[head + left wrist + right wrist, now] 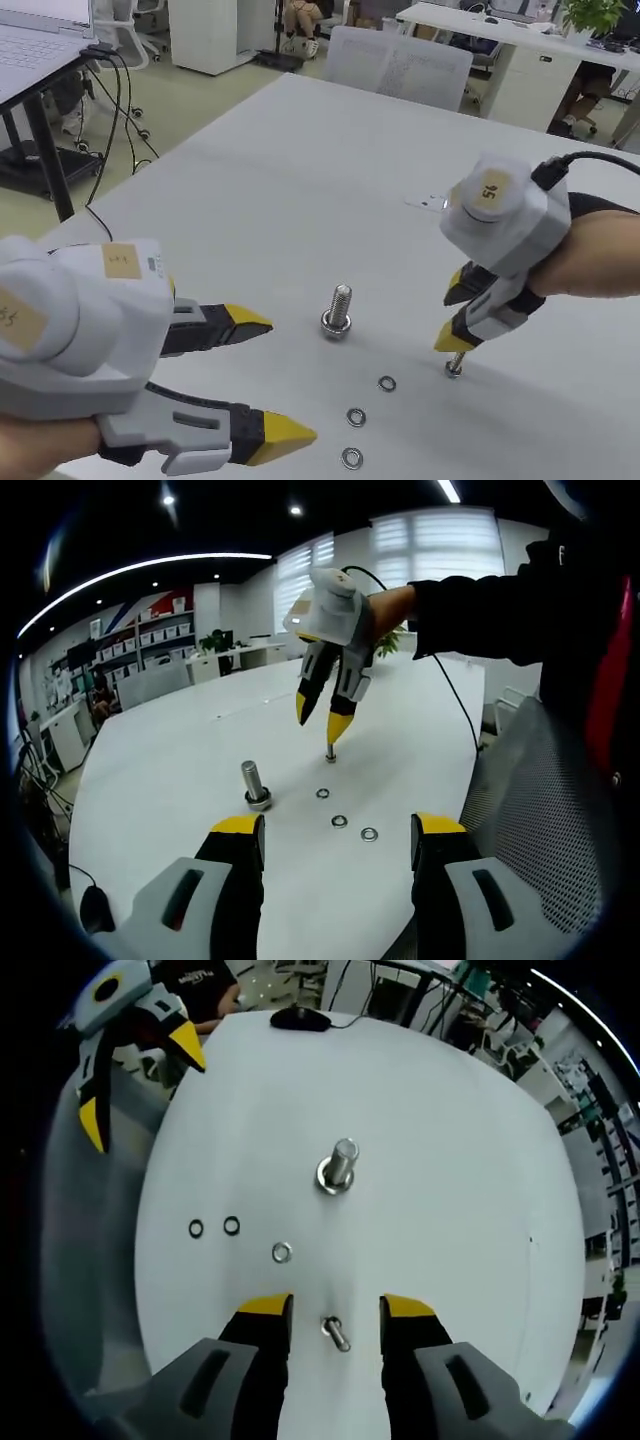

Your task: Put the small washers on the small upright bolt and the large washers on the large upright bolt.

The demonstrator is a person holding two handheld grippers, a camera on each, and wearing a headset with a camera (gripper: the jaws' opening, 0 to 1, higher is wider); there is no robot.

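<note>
The large upright bolt [338, 308] stands mid-table on a white tabletop [300, 170]. The thin small upright bolt [454, 366] is to its right. Three washers lie loose in front of the bolts [387, 383] [355, 416] [351, 458]. My right gripper [452, 315] is open and points down over the small bolt [335, 1332], which stands between its yellow tips [335, 1308] without touching them. My left gripper [270, 376] is open at the near left with nothing in it, and its tips [338, 830] point toward the washers [340, 821] and the large bolt [254, 783].
A small tag [430, 203] lies on the table behind the right gripper. A grey chair [398, 65] stands at the far edge. A side table with a laptop [40, 35] and hanging cables [115, 130] stands at the left. A mouse [300, 1018] lies on the table.
</note>
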